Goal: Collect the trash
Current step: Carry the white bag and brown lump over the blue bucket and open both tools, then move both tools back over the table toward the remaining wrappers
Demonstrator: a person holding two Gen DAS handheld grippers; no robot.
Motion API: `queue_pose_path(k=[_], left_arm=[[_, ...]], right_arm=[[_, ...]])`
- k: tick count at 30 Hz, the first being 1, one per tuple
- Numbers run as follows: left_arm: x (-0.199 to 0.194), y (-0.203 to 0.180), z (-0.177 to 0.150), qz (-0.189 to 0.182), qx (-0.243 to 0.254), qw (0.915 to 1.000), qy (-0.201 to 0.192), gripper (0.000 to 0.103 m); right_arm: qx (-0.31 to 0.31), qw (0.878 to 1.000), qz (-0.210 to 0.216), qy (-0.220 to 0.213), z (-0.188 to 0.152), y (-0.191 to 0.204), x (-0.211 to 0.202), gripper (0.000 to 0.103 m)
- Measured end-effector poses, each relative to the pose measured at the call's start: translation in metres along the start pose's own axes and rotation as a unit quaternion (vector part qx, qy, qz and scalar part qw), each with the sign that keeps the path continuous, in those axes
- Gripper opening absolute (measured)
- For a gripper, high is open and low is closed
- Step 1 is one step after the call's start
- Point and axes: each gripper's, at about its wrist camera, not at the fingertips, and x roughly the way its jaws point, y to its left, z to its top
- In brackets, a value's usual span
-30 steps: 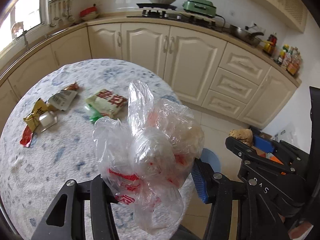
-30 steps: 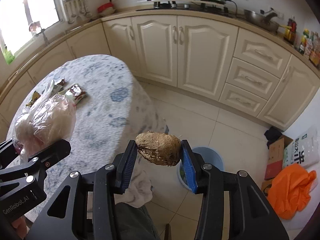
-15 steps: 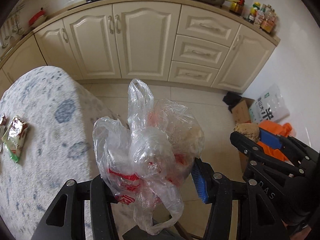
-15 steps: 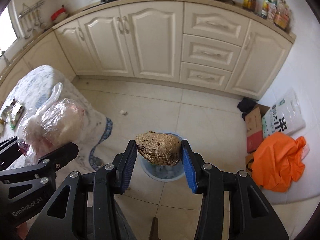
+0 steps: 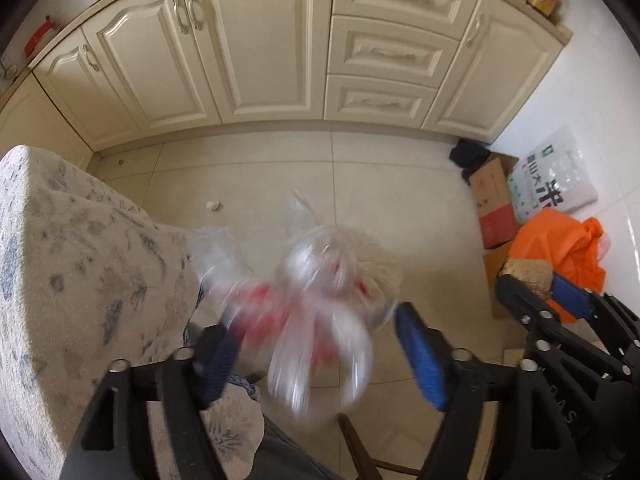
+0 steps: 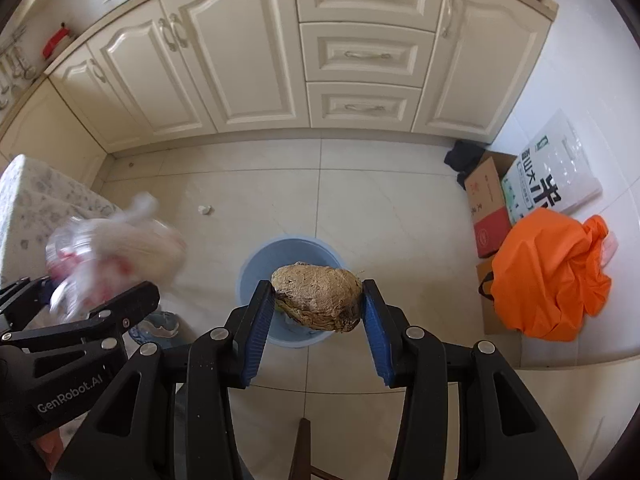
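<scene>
A crumpled clear plastic bag [image 5: 316,304] with red print hangs blurred between the fingers of my left gripper [image 5: 320,356]. Its jaws are opening, and a gap shows between the bag and the right blue pad [image 5: 420,356]. The same bag [image 6: 120,248] appears at the left of the right wrist view. My right gripper [image 6: 318,308] is shut on a brown, rough lump [image 6: 316,300], pads pressing on both sides. It hangs right above a blue round bin [image 6: 256,264] standing on the tiled floor.
A table with a blue-flecked cloth [image 5: 60,260] stands at the left. Cream cabinets [image 5: 260,40] line the far side. At the right wall lie a cardboard box [image 6: 488,208], a white sack [image 6: 556,176] and an orange bag [image 6: 548,272]. A small white scrap [image 6: 205,210] lies on the floor.
Both grippers have swung off the table and tipped down over the floor. The blue bin now sits under the right gripper. The left jaws have spread and the bag has blurred loose.
</scene>
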Motion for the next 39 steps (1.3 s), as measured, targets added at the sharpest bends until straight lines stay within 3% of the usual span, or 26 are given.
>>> queue_pose_path(k=[6,14,18,19,20,23,25,33,39], left_arm=[[0.025,-0.01,0.015,0.018,-0.001,0.9998,0.003,0.077],[0.025,-0.007,0.002,0.035,-0.015,0.9993,0.006,0.077],[0.018,-0.004,-0.005,0.039,-0.018,0.9991,0.0,0.077],[0.016,-0.001,-0.009,0.041,-0.02,0.999,-0.002,0.077],[0.014,0.0,-0.01,0.042,-0.022,0.9989,-0.003,0.077],[0.01,0.006,-0.015,0.041,-0.028,0.9987,-0.005,0.077],[0.009,0.008,-0.017,0.035,-0.03,0.9989,-0.005,0.077],[0.005,0.013,-0.023,0.035,-0.017,0.9992,0.001,0.077],[-0.01,0.018,-0.032,0.027,-0.017,0.9995,-0.008,0.077]], right_arm=[[0.011,1.0,-0.01,0.014,0.0,-0.008,0.017,0.045],[0.002,0.999,-0.002,0.038,-0.003,0.006,0.036,0.045],[-0.005,1.0,0.002,0.024,0.004,0.02,0.03,0.046],[-0.003,1.0,0.0,0.016,0.005,0.023,0.027,0.048],[-0.002,1.0,-0.001,0.005,0.007,0.026,0.022,0.056],[-0.01,1.0,0.006,-0.026,0.011,0.034,0.007,0.088],[-0.012,0.999,-0.001,-0.039,0.012,0.039,0.001,0.09],[-0.001,1.0,-0.017,-0.01,0.007,0.036,0.007,0.091],[0.022,0.999,-0.022,-0.013,-0.001,0.024,-0.006,0.091]])
